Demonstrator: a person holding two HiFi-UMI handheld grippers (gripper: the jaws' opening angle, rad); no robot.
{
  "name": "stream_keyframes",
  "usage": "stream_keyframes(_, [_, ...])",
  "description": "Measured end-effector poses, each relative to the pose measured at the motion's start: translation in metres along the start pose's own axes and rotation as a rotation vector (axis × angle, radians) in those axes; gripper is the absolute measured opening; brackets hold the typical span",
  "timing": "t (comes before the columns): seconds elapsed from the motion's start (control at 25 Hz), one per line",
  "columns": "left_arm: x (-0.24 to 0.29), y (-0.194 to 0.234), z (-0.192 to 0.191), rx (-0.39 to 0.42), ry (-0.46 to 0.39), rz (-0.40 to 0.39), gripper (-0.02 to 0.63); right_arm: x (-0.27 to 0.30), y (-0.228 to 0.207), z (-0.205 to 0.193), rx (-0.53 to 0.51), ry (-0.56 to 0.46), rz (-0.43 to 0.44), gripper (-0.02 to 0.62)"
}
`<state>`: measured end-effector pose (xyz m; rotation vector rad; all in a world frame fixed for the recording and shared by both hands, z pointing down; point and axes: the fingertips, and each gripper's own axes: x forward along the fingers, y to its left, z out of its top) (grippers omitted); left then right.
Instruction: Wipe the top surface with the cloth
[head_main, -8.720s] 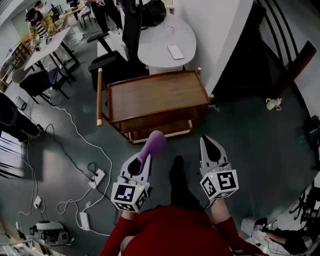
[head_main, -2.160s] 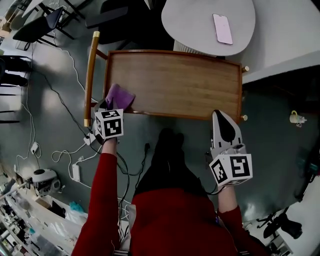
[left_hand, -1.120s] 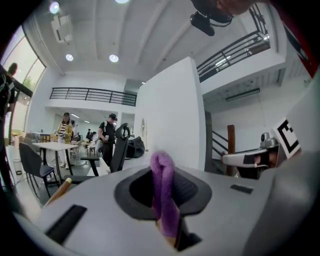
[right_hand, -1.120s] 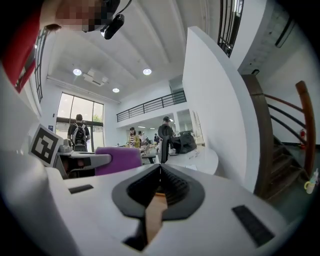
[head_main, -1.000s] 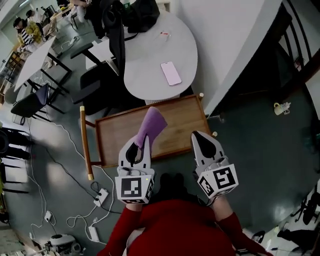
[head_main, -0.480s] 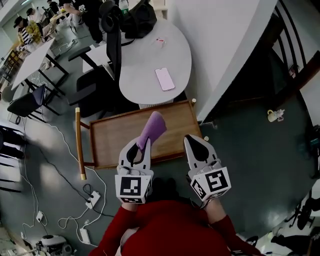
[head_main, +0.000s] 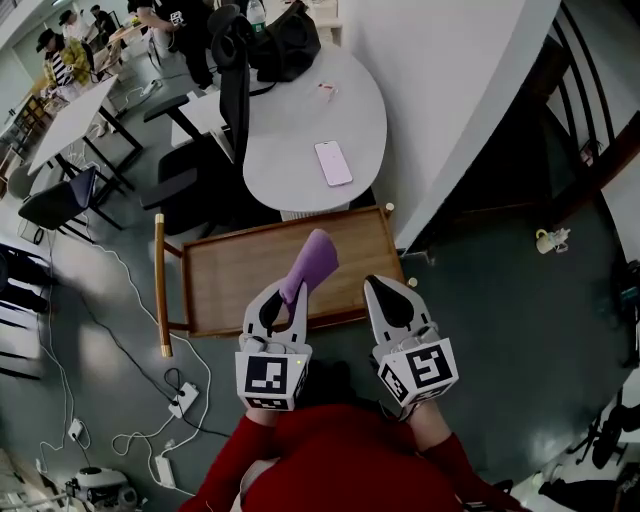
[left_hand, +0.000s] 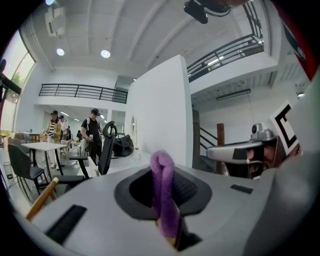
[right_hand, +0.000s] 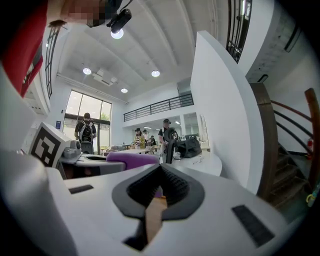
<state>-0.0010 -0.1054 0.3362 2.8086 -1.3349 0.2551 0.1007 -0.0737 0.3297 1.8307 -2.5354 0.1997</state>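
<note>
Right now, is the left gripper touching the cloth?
Touching. The left gripper view shows the cloth pinched between the shut jaws of the left gripper.

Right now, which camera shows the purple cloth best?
The head view: the whole purple cloth sticks out of the left gripper. The left gripper view shows only a pinched fold; the right gripper view, a purple sliver.

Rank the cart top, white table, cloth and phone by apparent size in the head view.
Largest: cart top and white table, too alike to rank.
Then: cloth, though it is held nearer the camera, so unsure.
Smallest: phone.
</note>
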Motion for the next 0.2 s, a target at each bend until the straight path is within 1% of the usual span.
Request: stream_keyframes(0.2, [-0.0021, 0.0016, -0.0010, 0.000, 0.003, 0.002, 0.054, 0.0003, 0.0040, 0.0010, -0.008, -0.004, 0.009, 0.012])
